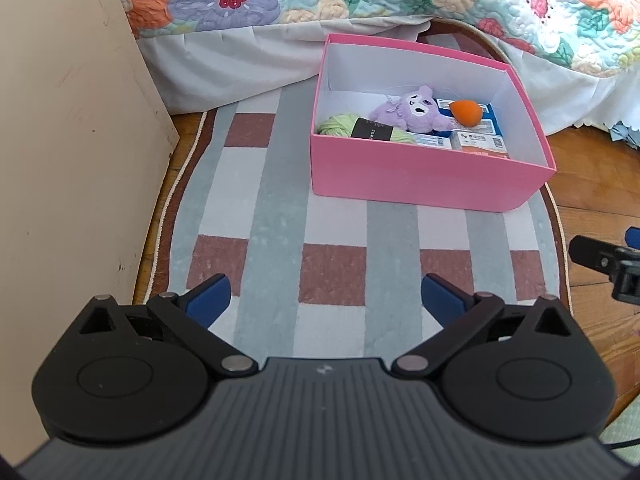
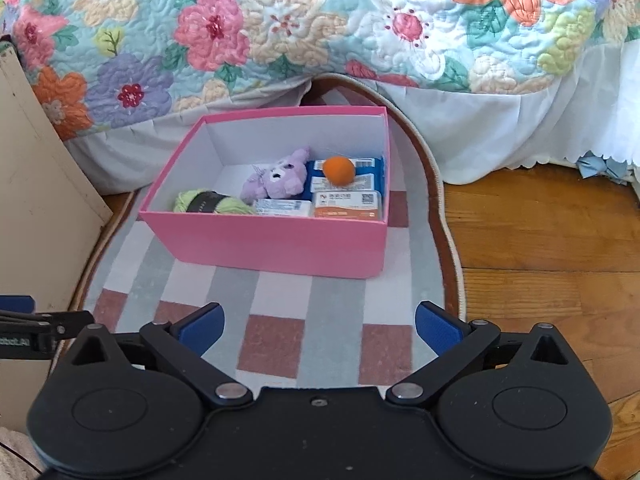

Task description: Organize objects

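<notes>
Both grippers, left gripper [image 1: 326, 294] and right gripper [image 2: 318, 326], hover wide and empty above the rug [image 1: 336, 240]; toys sit inside the pink box [image 1: 420, 176], so sorting looks finished, with nothing left needing a grasp.

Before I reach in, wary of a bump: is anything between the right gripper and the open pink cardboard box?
Nothing visible. Only bare checked rug lies between the open right gripper and the pink cardboard box; the left gripper sits off to the side.
</notes>
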{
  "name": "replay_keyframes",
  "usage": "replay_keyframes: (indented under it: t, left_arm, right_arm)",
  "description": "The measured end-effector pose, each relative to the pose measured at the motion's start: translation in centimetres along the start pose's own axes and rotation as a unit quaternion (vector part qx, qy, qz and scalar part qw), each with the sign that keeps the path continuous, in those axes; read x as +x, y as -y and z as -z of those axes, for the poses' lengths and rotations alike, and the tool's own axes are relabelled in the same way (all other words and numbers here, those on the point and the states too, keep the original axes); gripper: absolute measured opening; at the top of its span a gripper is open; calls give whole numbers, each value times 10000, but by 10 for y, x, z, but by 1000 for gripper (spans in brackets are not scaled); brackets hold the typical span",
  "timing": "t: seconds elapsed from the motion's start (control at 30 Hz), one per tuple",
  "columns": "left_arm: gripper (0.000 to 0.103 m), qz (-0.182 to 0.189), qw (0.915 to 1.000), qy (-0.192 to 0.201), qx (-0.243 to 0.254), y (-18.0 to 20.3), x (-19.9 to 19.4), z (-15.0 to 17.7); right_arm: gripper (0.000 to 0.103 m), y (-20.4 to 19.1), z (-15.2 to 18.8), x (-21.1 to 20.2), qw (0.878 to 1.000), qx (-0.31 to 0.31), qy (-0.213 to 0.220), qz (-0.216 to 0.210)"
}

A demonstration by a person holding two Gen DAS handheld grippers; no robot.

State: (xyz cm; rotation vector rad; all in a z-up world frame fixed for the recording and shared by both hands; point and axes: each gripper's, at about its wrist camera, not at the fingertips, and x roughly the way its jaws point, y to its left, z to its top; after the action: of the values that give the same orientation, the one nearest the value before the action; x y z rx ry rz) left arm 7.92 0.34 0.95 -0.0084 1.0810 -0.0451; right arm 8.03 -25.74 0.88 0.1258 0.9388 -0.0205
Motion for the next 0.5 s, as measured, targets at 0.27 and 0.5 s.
replay_keyframes:
  t: [0.27,0.5]
  left_arm:
    - [103,-26,10000,-60,-13,1,2,1]
    - [103,55,10000,-68,2,0,2,2]
  right_arm:
    - [103,-1,1,3,9999,-151,-54,59]
    - [103,10,4,9,9981,447,-335,-276]
